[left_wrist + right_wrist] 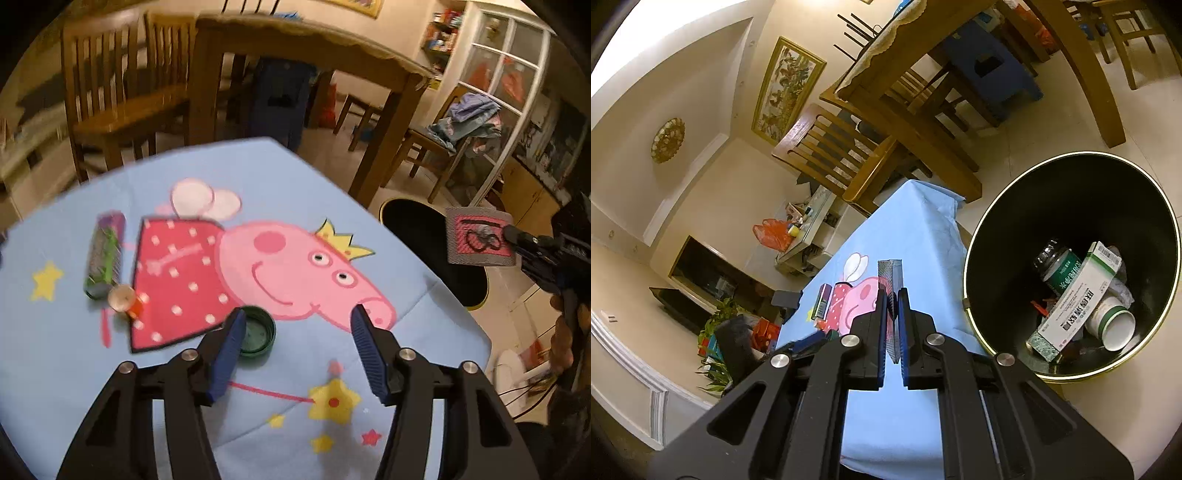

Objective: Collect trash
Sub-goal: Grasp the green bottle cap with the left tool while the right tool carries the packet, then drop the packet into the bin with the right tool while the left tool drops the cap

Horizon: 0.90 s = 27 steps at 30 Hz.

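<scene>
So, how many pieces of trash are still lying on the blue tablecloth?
3. A purple-green tube lies at the cloth's left, a small orange-capped bottle beside its near end, and a green lid sits by the left gripper. Others may be hidden outside the view.

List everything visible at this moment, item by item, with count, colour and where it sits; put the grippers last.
Table cloth: one, light blue with pink pig print, over the table.
Green cap: one, on the cloth by the left gripper's left finger.
Tube pack: one, purple and green, lying on the cloth.
Small bottle: one, orange, lying beside the tube pack.
Bin: one, black with gold rim, on the floor beside the table.
In the bin: jar, white box, paper cup.
Flat card: one, grey and pink, in the right gripper.
Left gripper: open over the cloth.
Right gripper: shut on the card.
</scene>
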### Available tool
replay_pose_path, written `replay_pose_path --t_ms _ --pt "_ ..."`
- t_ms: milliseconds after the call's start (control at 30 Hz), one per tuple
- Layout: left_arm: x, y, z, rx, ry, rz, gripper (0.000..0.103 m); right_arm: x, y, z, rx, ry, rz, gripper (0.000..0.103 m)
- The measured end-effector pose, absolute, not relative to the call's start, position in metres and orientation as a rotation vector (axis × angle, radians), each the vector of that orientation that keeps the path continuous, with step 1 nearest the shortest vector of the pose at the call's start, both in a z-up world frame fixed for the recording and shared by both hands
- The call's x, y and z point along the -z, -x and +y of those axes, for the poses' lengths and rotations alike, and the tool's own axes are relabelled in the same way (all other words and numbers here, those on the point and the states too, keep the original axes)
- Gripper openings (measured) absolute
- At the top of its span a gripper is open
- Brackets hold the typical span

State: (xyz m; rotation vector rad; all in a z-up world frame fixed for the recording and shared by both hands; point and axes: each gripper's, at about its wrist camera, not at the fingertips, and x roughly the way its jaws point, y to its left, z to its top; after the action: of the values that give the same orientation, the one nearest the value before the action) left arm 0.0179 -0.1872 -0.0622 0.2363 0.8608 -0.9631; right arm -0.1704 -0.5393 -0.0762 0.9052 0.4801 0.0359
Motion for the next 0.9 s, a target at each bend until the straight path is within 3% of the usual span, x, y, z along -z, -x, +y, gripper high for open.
replay_pose_path --t_ms 67,200,267,400,467,900 --pt "0.055 -0.012 -0.185 0.969 -0.253 0.813 0.073 0.079 0.169 -0.541 -0.037 -0.913 0.484 0.006" --pt "0.065 -0.021 -0.188 0.892 -0.296 0.823 0.077 0.08 0.168 -0.54 -0.041 -0.917 0.483 0.006" --pt "0.082 -0.031 -0.198 0.864 -0.329 0.898 0.058 0.081 0.168 -0.54 -0.041 -0.92 0.481 0.006" --pt "0.081 -0.032 -0.203 0.814 -0.376 0.905 0.046 0.082 0.17 -0.543 -0.033 -0.925 0.478 0.006" --pt "0.081 -0.03 -0.202 0.806 -0.387 0.902 0.031 0.083 0.172 -0.546 -0.027 -0.929 0.469 0.006" --pt "0.045 -0.004 -0.225 0.905 -0.263 0.895 0.03 0.067 0.203 -0.576 0.198 -0.798 0.446 0.006"
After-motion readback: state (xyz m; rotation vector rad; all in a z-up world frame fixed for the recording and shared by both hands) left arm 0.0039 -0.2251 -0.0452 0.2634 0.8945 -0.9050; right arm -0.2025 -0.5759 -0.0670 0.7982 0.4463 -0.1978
